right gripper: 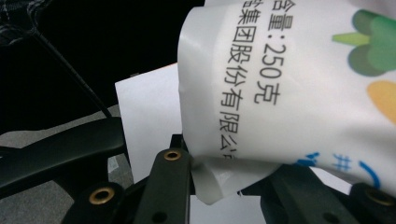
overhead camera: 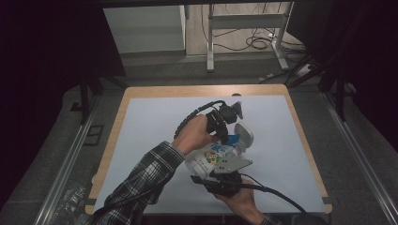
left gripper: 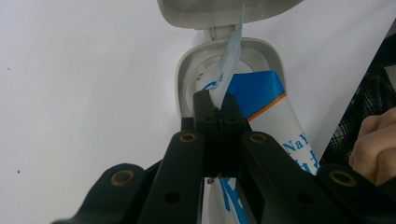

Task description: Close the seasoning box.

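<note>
Left gripper (left gripper: 217, 109): jaws pressed together on a wipe (left gripper: 231, 56) drawn partway from the pack's opening. Right gripper (right gripper: 224, 163): clamped on the wipes pack (right gripper: 289, 84) at its tail end. Pack held just above the white table mat (overhead camera: 155, 122). Lid (left gripper: 224, 9) already flipped open. Remaining, by judgement: full extraction of the wipe, lid closure.

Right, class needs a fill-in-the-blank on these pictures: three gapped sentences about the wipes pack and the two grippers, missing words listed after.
1. The flip lid of the wipes pack stands ____.
2. The left gripper is shut on a ____ at the pack's opening.
3. The right gripper holds the pack's ____ end.

Missing words: open; wipe; sealed
</note>
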